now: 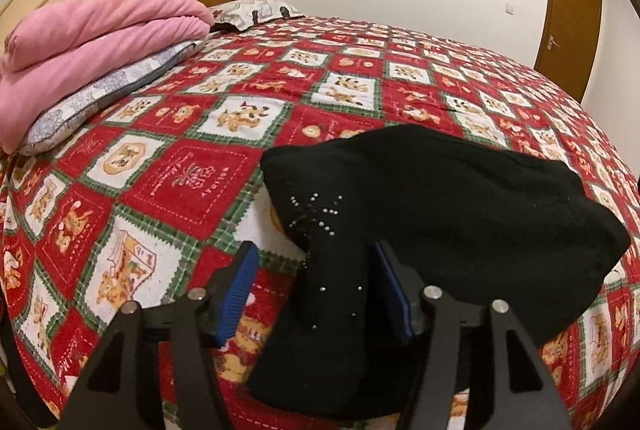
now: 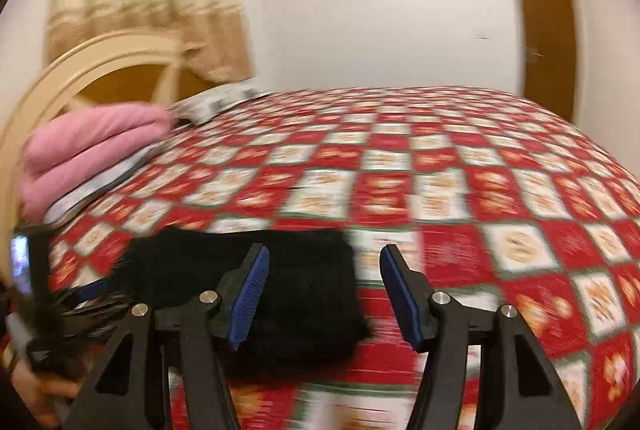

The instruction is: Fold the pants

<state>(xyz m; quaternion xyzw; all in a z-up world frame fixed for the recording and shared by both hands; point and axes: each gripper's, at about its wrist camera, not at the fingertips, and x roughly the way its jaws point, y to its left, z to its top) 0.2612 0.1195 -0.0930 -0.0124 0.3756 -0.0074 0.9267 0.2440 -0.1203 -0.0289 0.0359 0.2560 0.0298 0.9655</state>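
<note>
Two pillows (image 1: pixel 92 102), perhaps—pink blanket (image 1: pixel 80 42) atop—beside black pants (image 1: pixel 440 214).

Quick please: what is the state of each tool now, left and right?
Left tool: open, fingers apart, black pants lying between them, not clamped.
Right tool: open, holding nothing, above the bedspread.

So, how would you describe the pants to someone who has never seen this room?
Find the bed with the red checked cover of bear pictures. At its near edge lies a folded black bundle, the pants, with one part hanging between the left gripper's open fingers. It is the only black cloth there, with small shiny studs, unlike the pink blanket by the headboard.
</note>
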